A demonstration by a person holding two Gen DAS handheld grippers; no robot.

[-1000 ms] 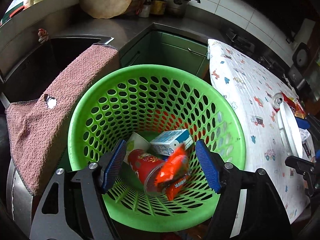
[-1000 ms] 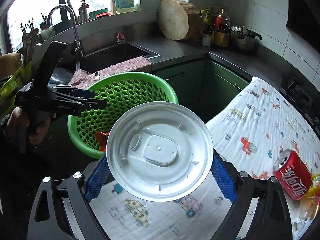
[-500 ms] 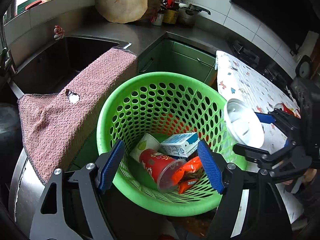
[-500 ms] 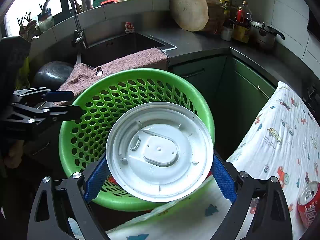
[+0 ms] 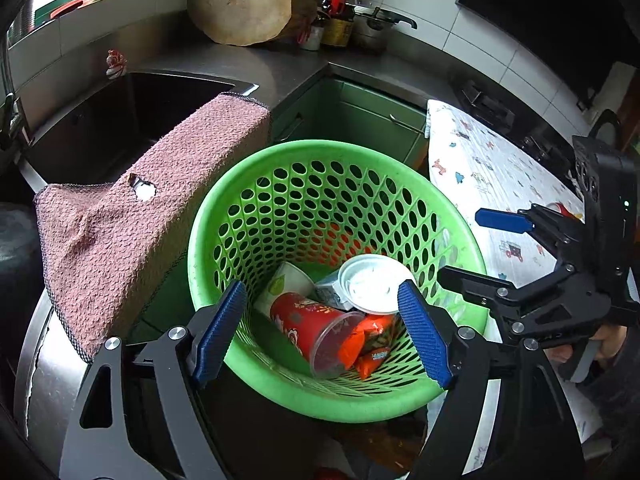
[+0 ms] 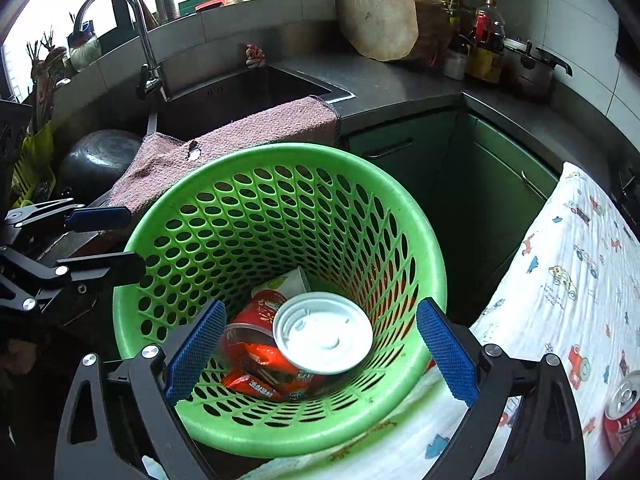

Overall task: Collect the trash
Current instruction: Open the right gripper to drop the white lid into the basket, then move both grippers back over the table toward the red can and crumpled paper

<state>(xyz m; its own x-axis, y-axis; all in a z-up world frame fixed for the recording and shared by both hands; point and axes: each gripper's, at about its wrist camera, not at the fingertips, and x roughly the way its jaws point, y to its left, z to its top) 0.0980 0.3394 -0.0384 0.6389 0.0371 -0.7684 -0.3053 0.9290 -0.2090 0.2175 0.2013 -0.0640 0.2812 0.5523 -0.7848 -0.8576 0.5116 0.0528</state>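
- Kitchen counter and sink (image 6: 240,92) lie beyond my two claws, a pink towel (image 5: 132,224) draped over the sink's edge.
- Both claws tilt steeply down over the green basket (image 6: 404,216).
- My right gripper (image 6: 320,356) has just been opening; its jaws stand wide, nothing between them.
- Below it, the white lid (image 6: 323,334) lies flat, round and ridged, on the red cup (image 5: 316,328) and wrappers.
- My left gripper (image 5: 322,334) is spread and holds nothing.

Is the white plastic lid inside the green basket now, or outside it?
Inside. The white lid lies on the other trash in the green basket, free of the open right gripper.
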